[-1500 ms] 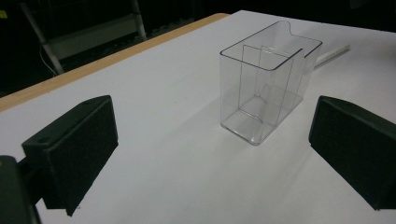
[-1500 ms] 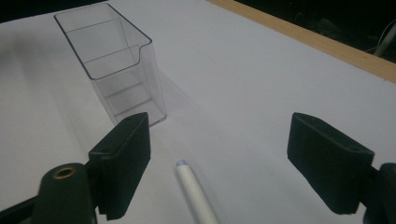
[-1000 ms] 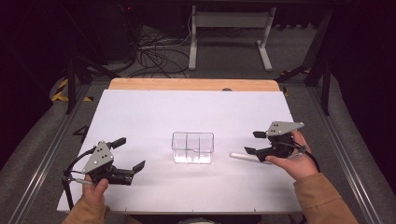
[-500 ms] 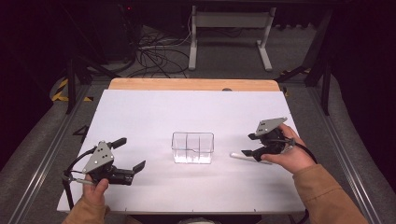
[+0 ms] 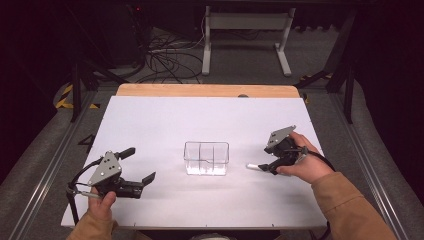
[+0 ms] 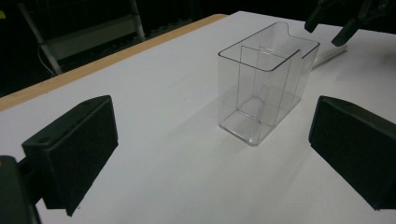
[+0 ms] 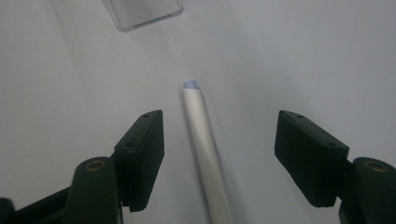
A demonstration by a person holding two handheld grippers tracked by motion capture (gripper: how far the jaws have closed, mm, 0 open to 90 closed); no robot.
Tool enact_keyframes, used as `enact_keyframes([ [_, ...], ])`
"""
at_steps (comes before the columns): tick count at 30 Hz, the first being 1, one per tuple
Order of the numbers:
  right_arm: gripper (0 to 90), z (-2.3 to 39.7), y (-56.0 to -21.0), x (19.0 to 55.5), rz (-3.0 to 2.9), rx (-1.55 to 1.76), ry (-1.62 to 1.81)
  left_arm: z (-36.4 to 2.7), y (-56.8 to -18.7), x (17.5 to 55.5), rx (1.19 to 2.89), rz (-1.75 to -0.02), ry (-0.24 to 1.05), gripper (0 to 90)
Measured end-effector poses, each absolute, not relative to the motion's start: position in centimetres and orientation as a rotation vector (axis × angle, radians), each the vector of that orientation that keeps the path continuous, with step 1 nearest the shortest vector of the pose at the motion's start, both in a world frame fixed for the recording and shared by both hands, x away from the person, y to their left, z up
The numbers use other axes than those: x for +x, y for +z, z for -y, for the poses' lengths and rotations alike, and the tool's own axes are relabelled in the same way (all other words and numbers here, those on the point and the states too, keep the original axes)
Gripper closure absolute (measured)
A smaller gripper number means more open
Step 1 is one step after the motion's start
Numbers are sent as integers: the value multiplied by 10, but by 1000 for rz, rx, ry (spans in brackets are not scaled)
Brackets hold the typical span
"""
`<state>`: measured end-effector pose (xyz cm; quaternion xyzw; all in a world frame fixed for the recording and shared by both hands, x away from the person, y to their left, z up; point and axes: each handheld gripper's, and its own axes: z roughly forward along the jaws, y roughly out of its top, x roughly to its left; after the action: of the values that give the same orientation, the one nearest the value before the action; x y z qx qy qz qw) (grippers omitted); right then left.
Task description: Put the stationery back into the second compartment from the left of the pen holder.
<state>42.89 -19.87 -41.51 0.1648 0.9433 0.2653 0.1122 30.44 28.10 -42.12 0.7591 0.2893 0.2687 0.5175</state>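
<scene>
A: High view, starting at lower left: we hold the left gripper [image 5: 134, 181] low over the white table [image 5: 165, 120], jaws spread wide, nothing between them. The left gripper view confirms it, the two black pads stand far apart at the frame's lower corners with bare tabletop between.

B: At centre we have the clear divided box [image 5: 206, 158], upright and empty as far as we can see. Right of it, at centre right, lies the white pen [image 5: 254, 166], flat on the table, its tip pointing toward the box and near it but not touching.

A: And the right gripper [image 5: 266, 166] sits over the pen's far end. In the right gripper view the pen [image 7: 204, 149] runs up the middle between the released jaws, closer to the left pad than the right; neither pad touches it.

B: That offset is our worry. If we close from here, the nearer pad likely meets the pen first and rolls or skids it sideways on the smooth surface.

A: We may also pinch it too near one end, so it tilts when lifted.

B: And a tilted pen could knock the light box's rim and tip it.
</scene>
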Motion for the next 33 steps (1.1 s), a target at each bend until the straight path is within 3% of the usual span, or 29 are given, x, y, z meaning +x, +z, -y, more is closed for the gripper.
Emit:
enact_keyframes([
  [7,342,198,-417,429,-2787,465,764,-281,-421,304,1823,-693,646,21],
  [12,390,197,-420,430,-2812,475,727,-281,-421,304,1822,-692,649,21],
  [33,655,189,-431,436,-2900,265,484,-281,-422,304,1821,-692,639,21],
])
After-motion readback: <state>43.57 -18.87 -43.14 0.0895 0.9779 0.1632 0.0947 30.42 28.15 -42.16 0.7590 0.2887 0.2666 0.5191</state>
